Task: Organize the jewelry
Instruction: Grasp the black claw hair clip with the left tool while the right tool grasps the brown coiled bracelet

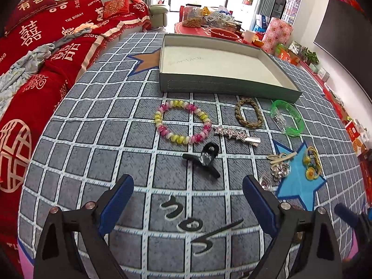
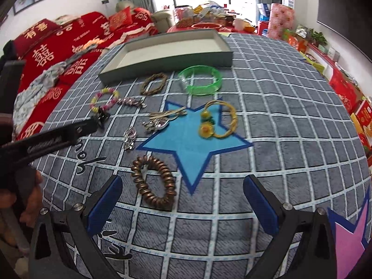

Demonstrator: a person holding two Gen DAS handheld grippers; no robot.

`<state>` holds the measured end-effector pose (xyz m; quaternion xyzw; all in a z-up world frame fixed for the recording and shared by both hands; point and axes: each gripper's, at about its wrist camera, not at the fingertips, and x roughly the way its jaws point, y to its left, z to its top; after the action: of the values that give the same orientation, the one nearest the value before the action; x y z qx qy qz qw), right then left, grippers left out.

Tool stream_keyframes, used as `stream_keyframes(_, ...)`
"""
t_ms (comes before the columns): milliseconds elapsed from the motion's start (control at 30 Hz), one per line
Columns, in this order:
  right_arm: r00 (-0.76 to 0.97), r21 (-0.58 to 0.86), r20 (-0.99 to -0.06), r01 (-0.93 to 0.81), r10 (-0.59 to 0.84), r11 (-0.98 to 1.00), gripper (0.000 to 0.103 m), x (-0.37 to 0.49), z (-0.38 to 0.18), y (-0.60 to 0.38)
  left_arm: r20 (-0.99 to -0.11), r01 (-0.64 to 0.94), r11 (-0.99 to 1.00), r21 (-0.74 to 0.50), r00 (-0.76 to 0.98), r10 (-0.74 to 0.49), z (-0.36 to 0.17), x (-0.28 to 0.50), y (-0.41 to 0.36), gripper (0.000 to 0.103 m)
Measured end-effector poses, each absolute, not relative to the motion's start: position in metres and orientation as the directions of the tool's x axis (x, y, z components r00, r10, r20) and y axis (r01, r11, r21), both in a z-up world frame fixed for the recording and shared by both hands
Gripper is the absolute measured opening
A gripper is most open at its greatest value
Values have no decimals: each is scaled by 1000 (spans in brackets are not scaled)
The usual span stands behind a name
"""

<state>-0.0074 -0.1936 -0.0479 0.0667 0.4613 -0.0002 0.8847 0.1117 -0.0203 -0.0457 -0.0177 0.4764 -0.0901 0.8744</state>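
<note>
An empty grey-green box (image 1: 223,86) (image 2: 162,64) stands at the far side of the grid-patterned cloth. In front of it lie a pink-and-yellow bead bracelet (image 1: 182,122) (image 2: 104,98), a braided tan bracelet (image 1: 248,112) (image 2: 154,82), a green bangle (image 1: 288,117) (image 2: 201,79), a sparkly hair clip (image 1: 234,134), a black claw clip (image 1: 204,159), a yellow flower bracelet (image 2: 218,121) and a brown coil hair tie (image 2: 154,182). My left gripper (image 1: 188,200) is open, just short of the black claw clip. My right gripper (image 2: 183,200) is open, with the coil hair tie just ahead between its fingers.
A red-covered sofa (image 1: 46,46) runs along the left. A cluttered red table (image 1: 209,23) stands behind the box. Silver and cream trinkets (image 2: 160,119) lie on the blue star (image 2: 190,144). The left gripper's arm (image 2: 46,139) crosses the right wrist view at left.
</note>
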Motion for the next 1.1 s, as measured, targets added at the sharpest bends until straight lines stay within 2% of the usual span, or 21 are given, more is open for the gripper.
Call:
stream_keyframes(33, 567, 115, -821, 55, 63, 992, 103, -5, -50, -191, -830, 137, 984, -116, 531, -172, -48, 116, -21, 103)
stream_keyframes(133, 542, 105, -838, 42, 66, 994, 103, 3, -58, -185, -841, 136, 985, -106, 517, -162, -54, 126, -26, 89)
stream_keyframes(200, 528, 101, -847, 36, 67, 994, 100, 6, -64, -181, -847, 132, 985, -111, 506, -163, -58, 130, -27, 88)
stream_keyframes(300, 524, 62, -851, 28, 38, 998, 93, 9, -65, -175, -839, 149, 987, -67, 527, -136, -58, 130, -32, 74)
stream_keyframes(333, 524, 46, -851, 23, 27, 999, 91, 10, -65, -172, -836, 155, 986, -59, 532, -134, -58, 129, -32, 65)
stream_keyframes(367, 524, 35, -852, 21, 19, 999, 86, 10, -65, -171, -833, 163, 985, -53, 537, -133, -58, 129, -33, 53)
stream_keyframes(400, 526, 17, -851, 18, 4, 1000, 78, 10, -65, -168, -831, 171, 984, -49, 540, -135, -57, 129, -33, 50)
stream_keyframes(467, 528, 2, -849, 12, -5, 1000, 67, 8, -63, -167, -829, 181, 981, -65, 537, -154, -56, 127, -31, 50)
stream_keyframes(567, 535, 8, -845, 9, 2, 1000, 35, 6, -59, -168, -826, 183, 979, -95, 534, -180, -55, 126, -26, 50)
stream_keyframes(733, 535, 103, -842, 33, 69, 994, 24, 4, -54, -182, -803, 209, 970, -122, 554, -220, -38, 115, -15, 50)
stream_keyframes(767, 536, 131, -839, 40, 90, 991, 16, 5, -51, -186, -798, 214, 969, -124, 559, -226, -33, 114, -13, 50)
stream_keyframes(967, 557, 284, -810, 97, 184, 954, 12, 19, -27, -220, -753, 259, 958, -126, 603, -262, 6, 113, -8, 50)
stream_keyframes(1100, 580, 328, -788, 111, 207, 938, 11, 31, -9, -234, -733, 275, 951, -140, 617, -286, 27, 122, -7, 50)
